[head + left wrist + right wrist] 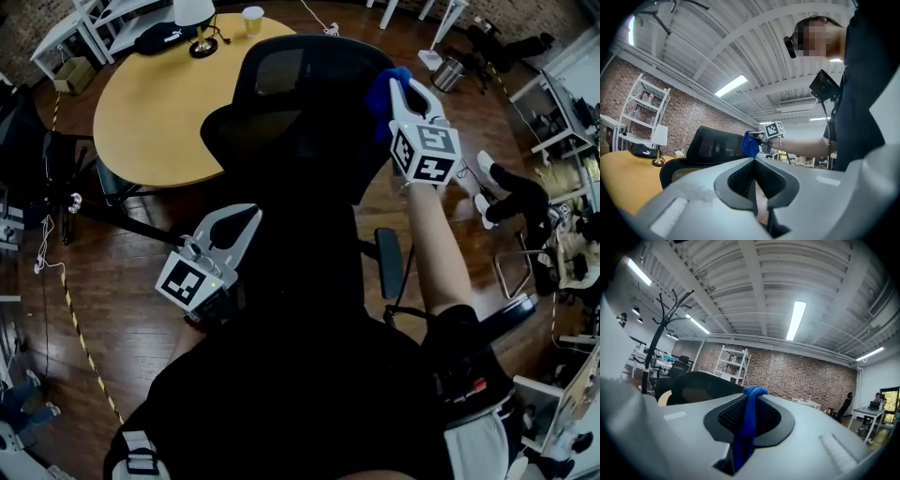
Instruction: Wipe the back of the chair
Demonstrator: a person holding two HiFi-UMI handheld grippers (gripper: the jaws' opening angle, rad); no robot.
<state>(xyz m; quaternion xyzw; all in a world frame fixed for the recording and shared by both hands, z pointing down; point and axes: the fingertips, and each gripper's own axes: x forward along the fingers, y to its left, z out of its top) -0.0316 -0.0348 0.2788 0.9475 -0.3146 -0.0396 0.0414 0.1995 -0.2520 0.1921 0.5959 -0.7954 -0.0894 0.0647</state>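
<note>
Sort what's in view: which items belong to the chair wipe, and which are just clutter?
In the job: chair; blue cloth; right gripper, shut on it.
Lying about: round table; lamp; cup; black bag; bin; left gripper, shut and empty.

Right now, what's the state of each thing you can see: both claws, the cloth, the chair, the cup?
Chair: upright, beside the yellow table.
Left claw: shut, empty.
Right claw: shut on the blue cloth.
Blue cloth: pinched and bunched, at the chair back's top edge.
Cup: upright on the table.
</note>
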